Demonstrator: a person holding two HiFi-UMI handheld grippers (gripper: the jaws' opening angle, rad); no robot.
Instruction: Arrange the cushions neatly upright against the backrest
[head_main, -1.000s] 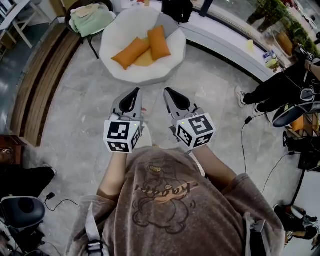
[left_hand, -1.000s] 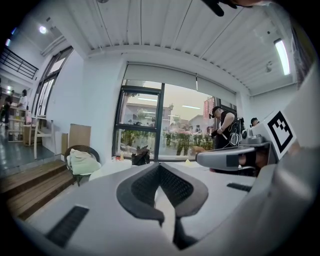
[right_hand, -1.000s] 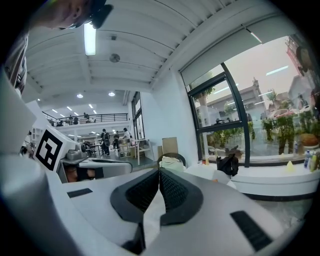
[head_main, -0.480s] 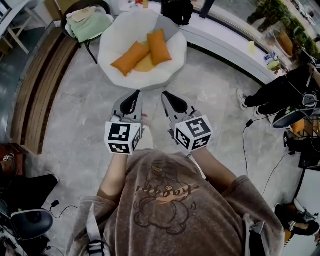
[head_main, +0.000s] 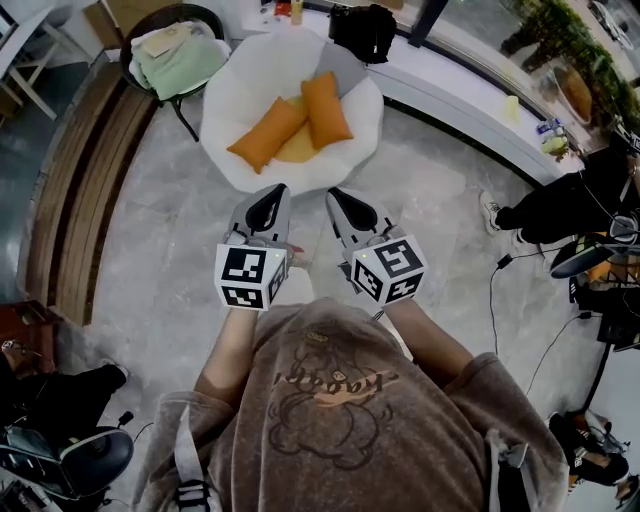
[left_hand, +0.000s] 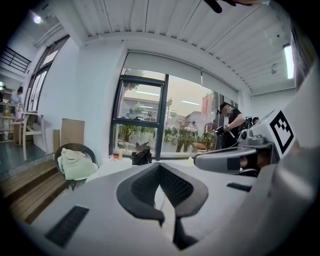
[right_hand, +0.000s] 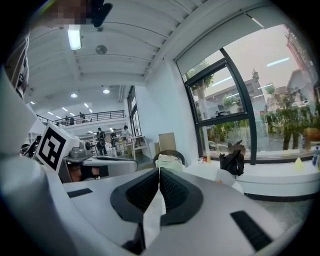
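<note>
A white round armchair (head_main: 235, 90) stands ahead of me on the grey floor. On its seat lie two orange cushions, one slanting at the left (head_main: 266, 133) and one nearer the back (head_main: 327, 108), with a paler yellow cushion (head_main: 297, 146) partly under them. My left gripper (head_main: 268, 196) and right gripper (head_main: 341, 198) are held side by side just short of the chair, both shut with nothing in them. In the left gripper view the jaws (left_hand: 159, 167) meet; the right gripper view shows the same (right_hand: 159, 171).
A dark wicker chair with green cloth (head_main: 180, 55) stands left of the armchair. A black bag (head_main: 365, 30) sits on the white window ledge (head_main: 455, 90) behind. Wooden steps (head_main: 75, 190) run along the left. A person in black (head_main: 560, 200) and cables (head_main: 497, 275) are at the right.
The armchair and cushions have slid lower in the head view, so I stand closer to them. Both grippers remain shut in the same pose.
</note>
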